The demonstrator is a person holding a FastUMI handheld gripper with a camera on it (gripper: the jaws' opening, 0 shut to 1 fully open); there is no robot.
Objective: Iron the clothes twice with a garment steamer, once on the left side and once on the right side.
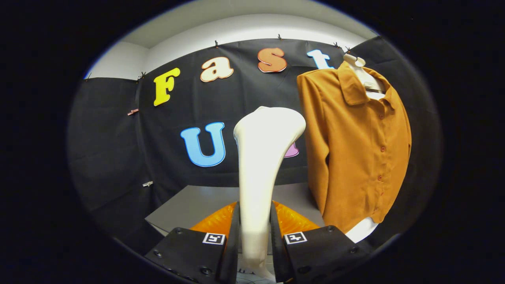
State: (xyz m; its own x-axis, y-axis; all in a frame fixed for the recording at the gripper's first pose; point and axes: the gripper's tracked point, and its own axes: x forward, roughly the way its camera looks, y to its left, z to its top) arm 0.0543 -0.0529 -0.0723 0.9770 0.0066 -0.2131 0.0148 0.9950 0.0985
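So far: my gripper clamps the white plastic garment steamer | head short of the mustard-brown button-up shirt | both passes apparently remain.

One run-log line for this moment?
tongs: shut on steamer | steamer: upright, head left of shirt, apart | shirt: hanging, buttoned | passes: none evident
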